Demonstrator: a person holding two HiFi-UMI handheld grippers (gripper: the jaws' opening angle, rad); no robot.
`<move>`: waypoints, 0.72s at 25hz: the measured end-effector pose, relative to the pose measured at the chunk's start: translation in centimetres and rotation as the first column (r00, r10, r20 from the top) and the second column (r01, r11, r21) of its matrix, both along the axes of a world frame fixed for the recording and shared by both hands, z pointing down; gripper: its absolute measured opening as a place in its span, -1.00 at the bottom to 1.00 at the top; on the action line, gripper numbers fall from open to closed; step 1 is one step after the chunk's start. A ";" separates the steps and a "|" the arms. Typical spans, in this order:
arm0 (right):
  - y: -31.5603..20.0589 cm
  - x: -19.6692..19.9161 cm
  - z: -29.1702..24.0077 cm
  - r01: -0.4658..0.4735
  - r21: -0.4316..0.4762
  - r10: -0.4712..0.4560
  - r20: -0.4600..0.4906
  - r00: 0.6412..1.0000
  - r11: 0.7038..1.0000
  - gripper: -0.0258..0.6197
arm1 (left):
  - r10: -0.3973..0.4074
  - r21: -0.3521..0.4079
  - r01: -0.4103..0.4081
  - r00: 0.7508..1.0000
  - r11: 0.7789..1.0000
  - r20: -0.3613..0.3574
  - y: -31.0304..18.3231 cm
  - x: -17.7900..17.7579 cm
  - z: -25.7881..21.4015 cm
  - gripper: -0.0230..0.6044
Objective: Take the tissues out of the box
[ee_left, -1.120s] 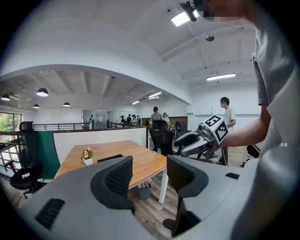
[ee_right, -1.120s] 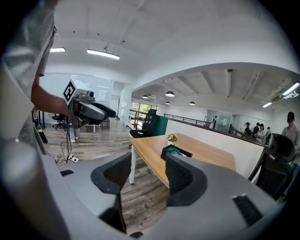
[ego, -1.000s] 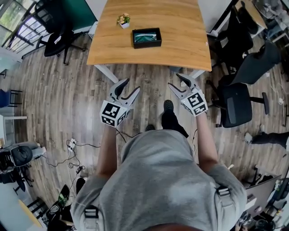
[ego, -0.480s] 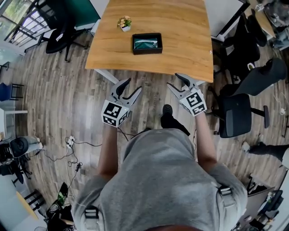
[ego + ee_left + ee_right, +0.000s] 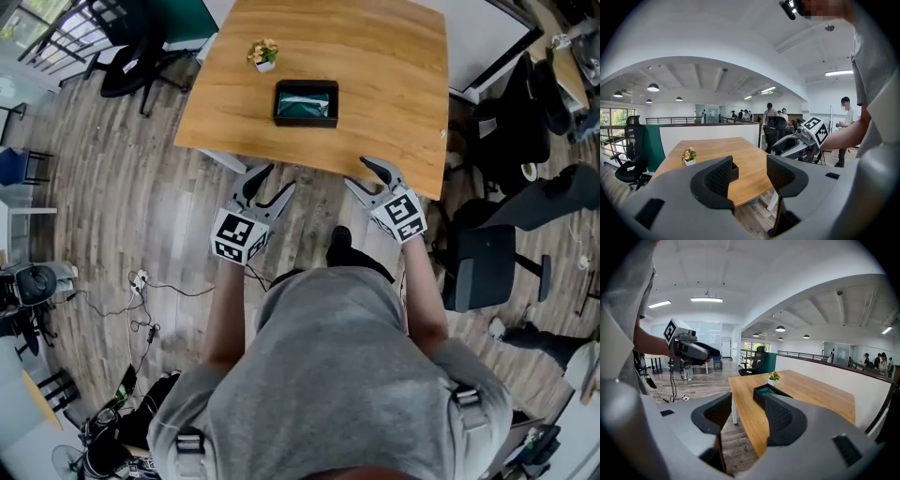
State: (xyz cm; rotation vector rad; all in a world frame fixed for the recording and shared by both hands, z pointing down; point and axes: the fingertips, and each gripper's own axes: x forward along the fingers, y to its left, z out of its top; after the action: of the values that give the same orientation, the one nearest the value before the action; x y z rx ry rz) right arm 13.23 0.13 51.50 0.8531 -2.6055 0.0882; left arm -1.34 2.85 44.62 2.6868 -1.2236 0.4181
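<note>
At the wooden table's (image 5: 375, 75) near edge, the left gripper (image 5: 277, 178) and right gripper (image 5: 357, 172) hang with jaws wide apart, holding nothing (both well apart from the box). Farther in, mid-table, sits the black tissue box (image 5: 278, 103), with a small potted plant (image 5: 263, 53) beyond it.

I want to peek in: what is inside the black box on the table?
Inside the black box lies a green-blue packet, likely the tissues, filling most of it. Anything under the packet, and the box's floor, is covered.
</note>
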 end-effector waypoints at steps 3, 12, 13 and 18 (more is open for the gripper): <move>-1.4 0.4 0.5 0.034 -0.008 -0.034 -0.004 0.999 0.999 -0.20 | -0.027 -0.007 0.027 1.000 1.000 0.002 -1.4 0.5 0.5 -0.20; -4.7 1.2 1.4 0.115 -0.023 -0.115 0.016 0.993 0.993 -0.21 | -0.087 -0.024 0.087 0.996 0.996 0.020 -4.0 1.8 1.4 -0.20; -4.9 1.3 1.6 0.126 -0.031 -0.125 0.023 0.992 0.992 -0.21 | -0.092 -0.024 0.093 0.996 0.995 0.021 -4.2 1.9 1.4 -0.20; -6.0 1.7 2.1 0.160 -0.054 -0.157 0.049 0.986 0.986 -0.21 | -0.114 -0.022 0.115 0.993 0.993 0.026 -5.4 2.6 1.5 -0.20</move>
State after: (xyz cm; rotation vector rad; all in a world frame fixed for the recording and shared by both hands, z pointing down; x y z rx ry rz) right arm 14.98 -5.87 53.56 0.6277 -2.6879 0.1386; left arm 1.29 -2.55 46.10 2.5833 -1.3628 0.4479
